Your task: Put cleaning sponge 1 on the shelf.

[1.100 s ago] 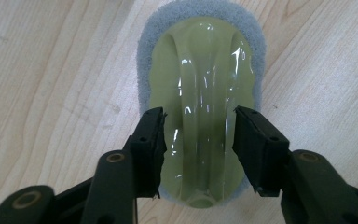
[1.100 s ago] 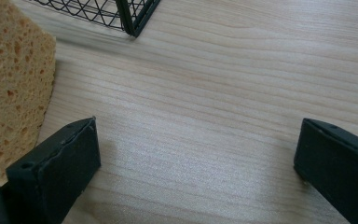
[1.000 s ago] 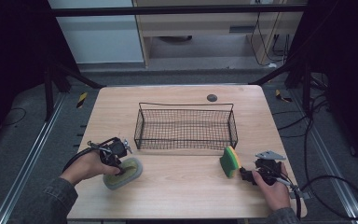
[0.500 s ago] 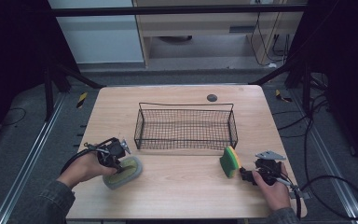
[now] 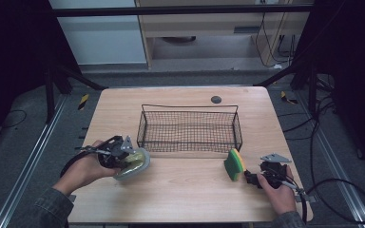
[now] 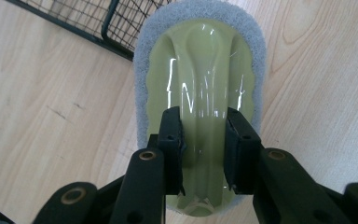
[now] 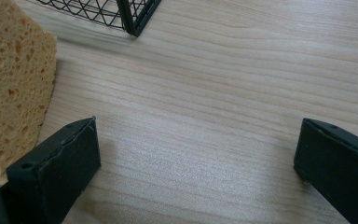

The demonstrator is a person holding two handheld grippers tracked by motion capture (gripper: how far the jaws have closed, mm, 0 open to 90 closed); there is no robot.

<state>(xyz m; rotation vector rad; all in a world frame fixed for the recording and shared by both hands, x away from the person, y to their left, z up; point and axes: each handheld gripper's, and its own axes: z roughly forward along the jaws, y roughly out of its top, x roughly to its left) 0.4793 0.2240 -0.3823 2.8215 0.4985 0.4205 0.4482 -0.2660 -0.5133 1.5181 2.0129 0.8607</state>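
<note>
The oval grey scrubbing pad with a glossy green plastic handle [image 6: 200,88], lower left of the high view, is clamped by the left gripper [image 6: 204,140] on its slick ridge; it could slip against the black wire basket [image 5: 190,128]. The right gripper [image 7: 196,158] gapes empty beside the yellow sponge [image 7: 9,88].

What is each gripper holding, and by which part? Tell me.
The left gripper is shut on the scrubber, clamping its raised green handle ridge. The right gripper holds nothing; its jaws stand open beside the sponge.
</note>
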